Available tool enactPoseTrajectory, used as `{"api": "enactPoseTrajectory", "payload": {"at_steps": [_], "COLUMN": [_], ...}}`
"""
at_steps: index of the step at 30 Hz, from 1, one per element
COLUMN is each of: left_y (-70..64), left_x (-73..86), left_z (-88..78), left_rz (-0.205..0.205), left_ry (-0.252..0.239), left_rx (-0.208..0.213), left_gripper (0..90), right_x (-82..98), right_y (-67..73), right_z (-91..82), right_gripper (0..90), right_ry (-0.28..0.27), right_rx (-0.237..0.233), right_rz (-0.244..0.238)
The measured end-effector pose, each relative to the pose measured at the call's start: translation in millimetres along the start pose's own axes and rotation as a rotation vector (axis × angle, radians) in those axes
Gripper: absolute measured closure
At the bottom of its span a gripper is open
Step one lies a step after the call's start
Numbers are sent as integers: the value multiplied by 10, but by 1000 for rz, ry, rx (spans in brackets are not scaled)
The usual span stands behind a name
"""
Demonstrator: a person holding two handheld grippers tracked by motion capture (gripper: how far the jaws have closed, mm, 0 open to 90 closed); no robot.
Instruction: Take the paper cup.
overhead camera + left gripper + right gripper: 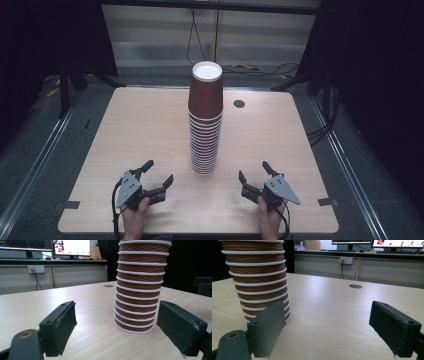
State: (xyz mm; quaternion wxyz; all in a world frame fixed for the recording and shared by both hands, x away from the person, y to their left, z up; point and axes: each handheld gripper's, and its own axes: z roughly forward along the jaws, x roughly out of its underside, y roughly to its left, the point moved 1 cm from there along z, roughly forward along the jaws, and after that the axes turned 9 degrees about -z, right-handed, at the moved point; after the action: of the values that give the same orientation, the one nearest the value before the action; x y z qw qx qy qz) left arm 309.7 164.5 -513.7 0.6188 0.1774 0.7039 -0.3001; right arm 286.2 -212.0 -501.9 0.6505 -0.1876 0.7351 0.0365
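Pre-grasp stage, prob.; L gripper (pixel 157 176) & R gripper (pixel 254 175) both wide open, holding nothing, flanking cup stack (pixel 205 120) on table (pixel 125 130); next: reach in, close gently on stack.

A tall stack of brown paper cups (pixel 205 120) stood upright at the centre of the wooden worktop (pixel 125 130), its white-lined mouth facing up. The left gripper (pixel 159 175) rested near the front edge, to the left of the stack and apart from it, fingers spread wide with nothing between them. The right gripper (pixel 254 171) sat opposite, to the right of the stack, fingers likewise spread and empty. A round cable hole (pixel 239 104) lay in the worktop behind the stack.
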Motion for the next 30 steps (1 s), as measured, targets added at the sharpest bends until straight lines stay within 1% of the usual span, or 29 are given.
{"api": "enactPoseTrajectory", "payload": {"at_steps": [1, 4, 5, 7, 8, 9, 10, 11, 13, 14, 15, 16, 18, 19, 21, 23, 24, 26, 28, 30], "left_y": [1, 0, -1, 2, -7, -5, -6, -6, -14, -6, -6, -9, -9, -9, -13, -12, -11, -11, -14, -12], "left_x": [0, -1, -2, -3, 1, -1, -2, -2, 0, -2, -2, 1, 2, 2, 4, 3, 3, 3, 4, 3], "left_z": [-1, 1, 3, 2, 6, 4, 4, 4, 10, 5, 5, 2, 0, 0, -2, -2, -1, -2, -1, 0], "left_rz": [5, 10, 7, 10, 4, 13, 21, 21, 14, 19, 19, 9, 9, 9, 13, 12, 10, 11, 12, 10], "left_ry": [3, 4, 4, 7, 4, 10, 12, 12, 12, 11, 11, 3, 2, 2, 0, 0, 0, 0, 0, 0], "left_rx": [1, 4, 4, 11, 16, 15, 14, 14, 13, 15, 15, 22, 22, 22, 20, 22, 26, 22, 17, 19], "left_gripper": [156, 155, 155, 156, 155, 155, 156, 156, 156, 156, 156, 156, 156, 156, 156, 156, 156, 156, 156, 156], "right_x": [0, 0, 2, 4, 8, 10, 8, 8, 7, -1, -1, -30, -70, -70, -145, -171, -223, -263, -314, -368], "right_y": [-3, -10, -19, -25, -39, -43, -49, -49, -58, -62, -62, -56, -44, -44, -29, -26, -29, -29, -40, -47], "right_z": [-2, -9, -9, -15, -24, -24, -27, -27, -13, 9, 9, 28, 35, 35, 37, 37, 36, 38, 43, 51], "right_gripper": [129, 129, 130, 129, 129, 130, 133, 133, 132, 136, 136, 144, 148, 148, 152, 153, 175, 184, 223, 216], "right_ry": [4, 14, 14, 10, 2, 0, 11, 11, 20, 41, 41, 66, 68, 68, 62, 60, 59, 59, 66, 56], "right_rx": [-6, 1, -6, -10, -24, -29, -24, -24, -47, -81, -81, -112, -137, -137, -155, -163, -188, -204, -229, -259], "right_rz": [2, 12, 23, 24, 34, 44, 47, 47, 59, 68, 68, 69, 69, 69, 61, 65, 60, 60, 59, 67]}}
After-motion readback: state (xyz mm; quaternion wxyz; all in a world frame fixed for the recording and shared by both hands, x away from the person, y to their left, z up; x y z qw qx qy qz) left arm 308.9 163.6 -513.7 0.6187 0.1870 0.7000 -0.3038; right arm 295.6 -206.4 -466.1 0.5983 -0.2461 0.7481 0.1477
